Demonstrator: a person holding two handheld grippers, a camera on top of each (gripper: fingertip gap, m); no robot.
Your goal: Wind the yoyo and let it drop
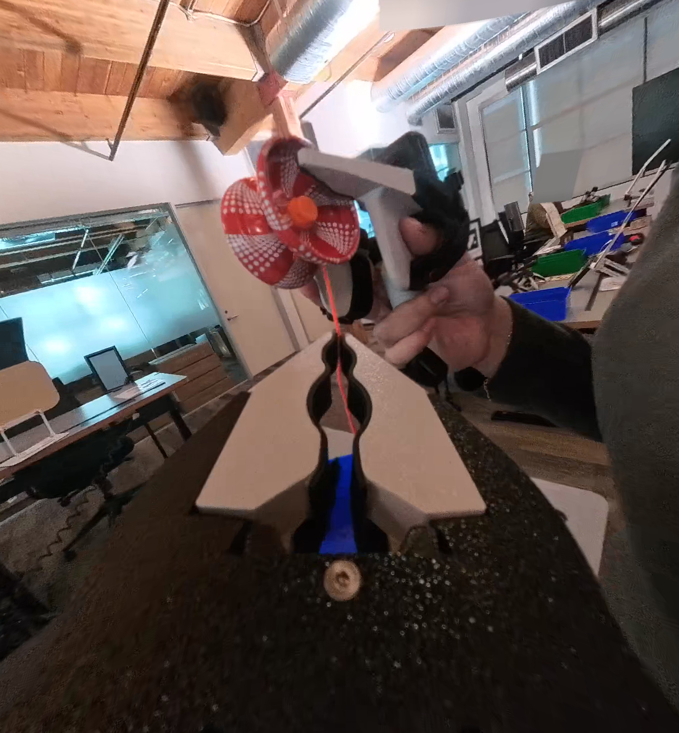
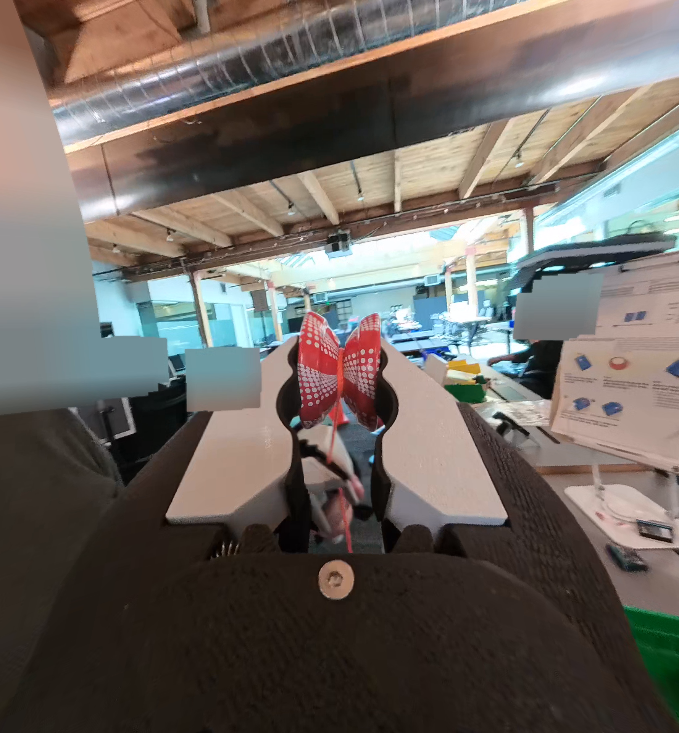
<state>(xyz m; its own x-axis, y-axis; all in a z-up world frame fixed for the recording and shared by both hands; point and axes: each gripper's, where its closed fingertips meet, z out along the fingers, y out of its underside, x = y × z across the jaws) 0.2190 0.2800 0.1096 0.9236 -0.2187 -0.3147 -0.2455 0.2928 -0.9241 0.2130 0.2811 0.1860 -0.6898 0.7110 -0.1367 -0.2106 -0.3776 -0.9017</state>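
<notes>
Timber-beamed ceiling (image 2: 329, 206), silver ducts (image 1: 468, 51)

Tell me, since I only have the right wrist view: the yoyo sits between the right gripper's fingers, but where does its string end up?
Observer: The string runs down from the yoyo into the left gripper, whose fingertips are shut on it.
Operator: Is that stretch slack?
Observer: No, it looks straight from yoyo to gripper.
Operator: Anything on the yoyo's side face?
Observer: An orange hub sits at its centre.
</notes>
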